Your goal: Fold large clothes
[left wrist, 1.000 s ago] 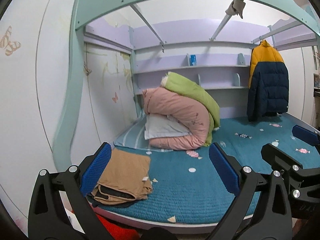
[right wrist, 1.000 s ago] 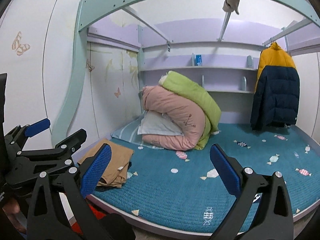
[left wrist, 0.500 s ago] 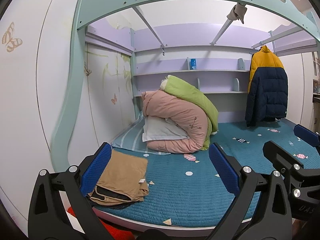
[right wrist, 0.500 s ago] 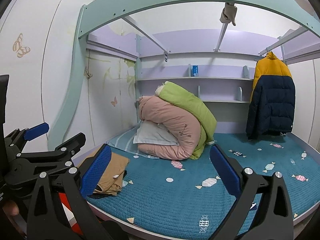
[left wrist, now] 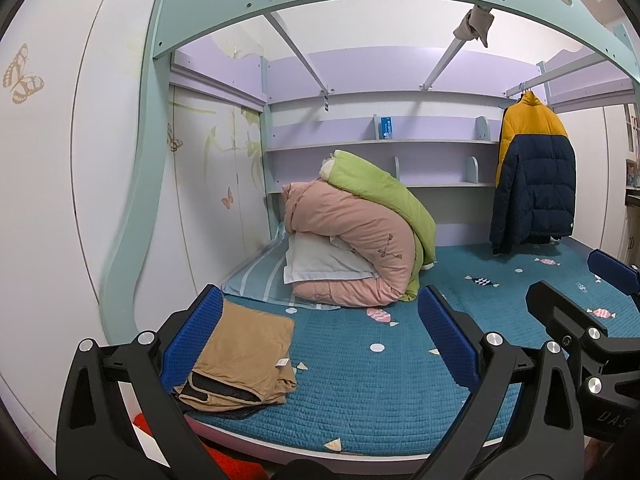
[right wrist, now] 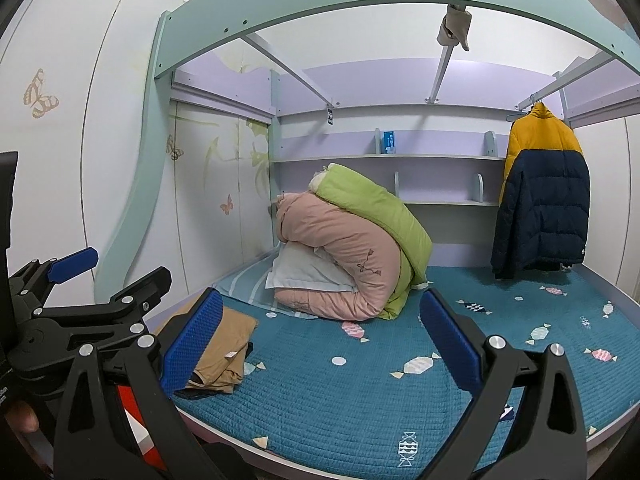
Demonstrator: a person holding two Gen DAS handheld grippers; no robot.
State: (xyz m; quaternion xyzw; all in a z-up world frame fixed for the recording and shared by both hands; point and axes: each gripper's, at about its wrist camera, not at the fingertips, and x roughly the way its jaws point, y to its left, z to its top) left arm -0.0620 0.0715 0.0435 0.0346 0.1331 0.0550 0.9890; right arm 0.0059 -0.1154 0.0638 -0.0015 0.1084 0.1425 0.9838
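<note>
Tan garment folded flat on bed corner, both grippers wide apart — empty

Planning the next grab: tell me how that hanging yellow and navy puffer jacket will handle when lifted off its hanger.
The puffer jacket looks thickly quilted, so probably bulky but light for its size. It hangs limp from the rail, so it will likely sag and flop once lifted. Its smooth shell may slip between the fingers.

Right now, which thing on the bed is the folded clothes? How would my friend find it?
Start at the teal bed cover and go to its front left corner. The folded tan garment lies flat there, with dark fabric showing at its edge. Unlike the puffy pink quilt and green quilt behind, it is thin.
</note>
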